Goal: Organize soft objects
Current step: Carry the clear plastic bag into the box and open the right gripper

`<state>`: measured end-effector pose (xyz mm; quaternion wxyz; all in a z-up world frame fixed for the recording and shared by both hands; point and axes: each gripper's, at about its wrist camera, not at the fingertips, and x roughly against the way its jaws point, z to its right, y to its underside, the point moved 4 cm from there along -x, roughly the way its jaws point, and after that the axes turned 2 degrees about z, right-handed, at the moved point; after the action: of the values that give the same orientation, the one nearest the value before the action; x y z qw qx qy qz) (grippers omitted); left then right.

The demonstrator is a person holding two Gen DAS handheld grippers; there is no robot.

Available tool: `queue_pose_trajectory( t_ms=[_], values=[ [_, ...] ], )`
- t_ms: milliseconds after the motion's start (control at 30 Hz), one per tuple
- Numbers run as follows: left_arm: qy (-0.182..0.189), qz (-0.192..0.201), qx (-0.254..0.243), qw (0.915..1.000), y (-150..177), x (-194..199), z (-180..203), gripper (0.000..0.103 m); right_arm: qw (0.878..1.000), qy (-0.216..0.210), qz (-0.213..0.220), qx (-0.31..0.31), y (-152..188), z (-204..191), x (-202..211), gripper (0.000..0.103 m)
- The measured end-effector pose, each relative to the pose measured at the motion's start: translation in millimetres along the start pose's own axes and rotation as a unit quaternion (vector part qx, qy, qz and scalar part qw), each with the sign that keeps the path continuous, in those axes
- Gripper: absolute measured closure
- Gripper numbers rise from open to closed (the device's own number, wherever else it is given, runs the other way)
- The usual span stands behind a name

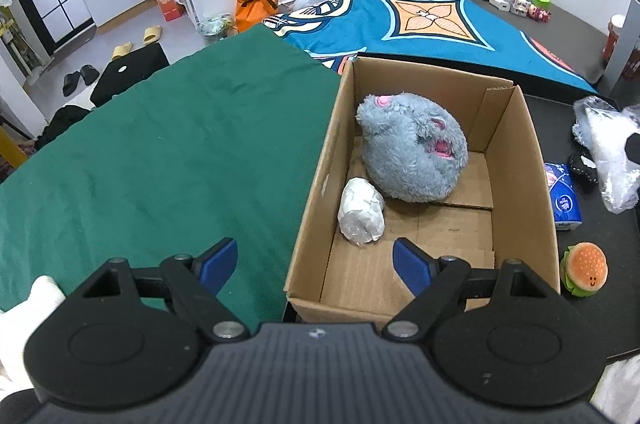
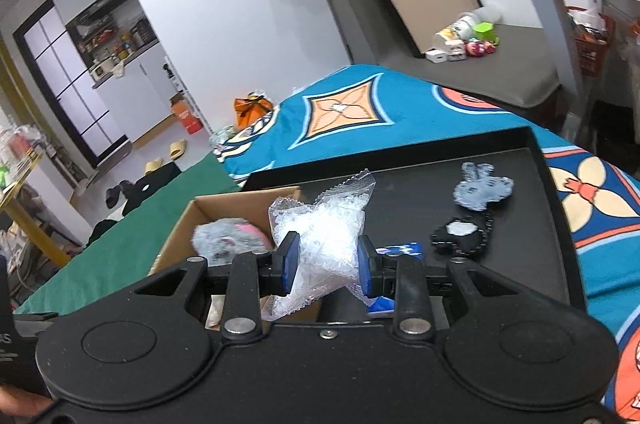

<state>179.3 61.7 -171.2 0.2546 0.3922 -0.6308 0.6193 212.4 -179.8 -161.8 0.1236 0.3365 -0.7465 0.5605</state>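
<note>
A cardboard box (image 1: 536,163) stands open between the green cloth and the black tray. Inside it lie a grey plush toy (image 1: 412,151) and a white wrapped bundle (image 1: 360,209). My left gripper (image 1: 314,262) hovers open over the box's near left corner, nothing between its blue pads. In the right wrist view my right gripper (image 2: 328,260) is shut on a clear bubble-wrap bag (image 2: 320,224), lifted above the tray beside the box (image 2: 180,224). The same bag (image 1: 604,143) shows at the right edge of the left wrist view. The plush (image 2: 228,236) peeks out of the box.
On the black tray (image 2: 420,191) lie a grey flat plush (image 2: 482,187), a black and white plush (image 2: 460,234) and a blue tissue pack (image 1: 562,195). A small burger plush (image 1: 586,270) sits near the box's right corner. A green cloth (image 1: 160,151) and a blue patterned blanket (image 1: 420,11) cover the surface.
</note>
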Motion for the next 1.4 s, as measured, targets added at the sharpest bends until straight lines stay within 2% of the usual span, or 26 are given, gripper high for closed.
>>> queue_pose_trajectory(
  t_ms=[233, 400, 533, 600, 700, 833, 1000, 1067, 1133, 1400],
  values=[
    [0.027, 0.003, 0.005, 0.9996, 7.6, -3.7, -4.7, 0.025, 1.000, -0.018, -0.010, 0.024, 2.0, -33.9, -7.2, 0.073],
    [0.046, -0.003, 0.020, 0.9987, 13.0, -8.1, -11.2, 0.050, 0.999, -0.031, -0.018, 0.039, 5.7, -59.2, -13.0, 0.073],
    [0.056, 0.000, 0.030, 0.9980, 14.2, -9.7, -16.7, 0.065, 0.998, -0.038, -0.029, 0.047, 11.4, -76.2, -17.9, 0.073],
    [0.065, 0.002, 0.035, 0.9972, 14.4, -9.8, -18.7, 0.076, 0.997, -0.040, -0.035, 0.049, 14.4, -83.4, -20.7, 0.073],
    [0.067, 0.009, 0.038, 0.9970, 14.7, -10.3, -20.7, 0.083, 0.997, -0.046, -0.041, 0.052, 17.8, -94.4, -23.9, 0.073],
    [0.072, 0.015, 0.045, 0.9963, 16.3, -12.3, -25.3, 0.088, 0.996, -0.055, -0.047, 0.055, 19.7, -105.2, -27.7, 0.073],
    [0.082, 0.015, 0.051, 0.9952, 16.2, -13.6, -29.4, 0.089, 0.995, -0.066, -0.056, 0.046, 20.5, -115.0, -32.1, 0.072],
    [0.087, 0.013, 0.056, 0.9946, 15.9, -14.8, -30.4, 0.089, 0.994, -0.079, -0.071, 0.039, 23.8, -117.4, -35.2, 0.065],
    [0.091, 0.011, 0.062, 0.9939, 15.7, -16.5, -32.5, 0.089, 0.992, -0.088, -0.088, 0.025, 27.0, -116.0, -38.0, 0.055],
    [0.092, 0.006, 0.070, 0.9933, 15.1, -18.9, -36.3, 0.088, 0.995, -0.053, -0.076, 0.026, 24.2, -95.9, -28.8, 0.055]
  ],
)
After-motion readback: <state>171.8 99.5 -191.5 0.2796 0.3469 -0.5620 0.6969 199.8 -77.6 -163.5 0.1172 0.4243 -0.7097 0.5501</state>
